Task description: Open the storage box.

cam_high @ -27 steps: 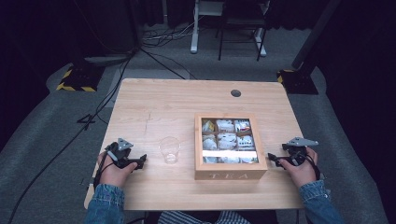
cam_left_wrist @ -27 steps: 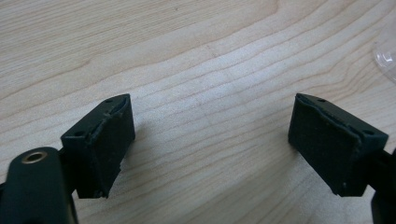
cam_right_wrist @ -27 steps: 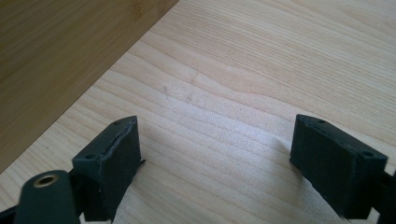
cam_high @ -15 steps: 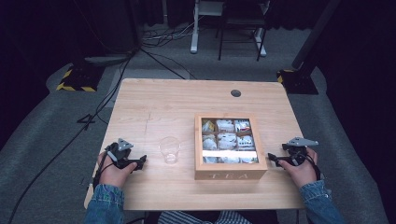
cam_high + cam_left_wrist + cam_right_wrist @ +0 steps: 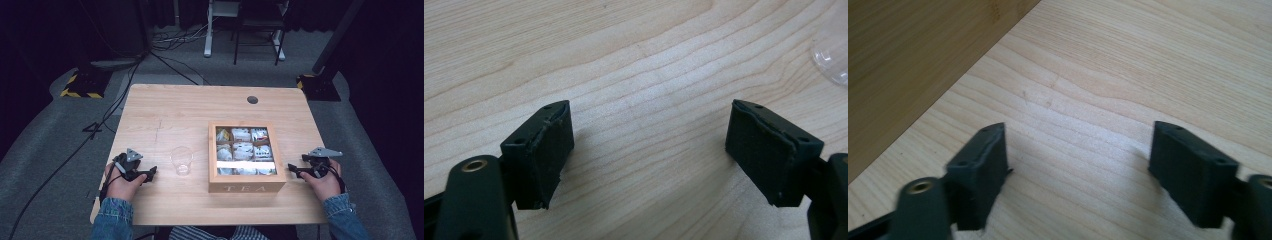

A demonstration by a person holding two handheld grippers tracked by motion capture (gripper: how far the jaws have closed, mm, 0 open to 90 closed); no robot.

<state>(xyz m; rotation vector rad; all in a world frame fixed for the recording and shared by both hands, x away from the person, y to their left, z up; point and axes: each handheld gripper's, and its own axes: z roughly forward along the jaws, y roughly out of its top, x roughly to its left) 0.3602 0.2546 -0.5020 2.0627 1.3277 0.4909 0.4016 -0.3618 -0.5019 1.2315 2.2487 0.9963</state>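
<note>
A wooden tea box (image 5: 246, 187) marked TEA stands on the table right of centre, with its glass lid down over several compartments of tea bags. A clear plastic cup (image 5: 181, 160) stands upright just left of the box; its edge shows as a clear curve (image 5: 831, 52) in the left gripper view. My left gripper (image 5: 151, 172) rests on the table left of the cup, open with nothing between its pads (image 5: 544, 150). My right gripper (image 5: 293, 170) rests right of the box, open and holding nothing, with the box's side wall (image 5: 913, 60) close to its left.
The wooden table (image 5: 170, 115) has a round cable hole (image 5: 252, 99) near its far edge. Beyond the table, cables, stand bases and a chair sit on the grey floor. Hands in denim sleeves hold both grippers near the front edge.
</note>
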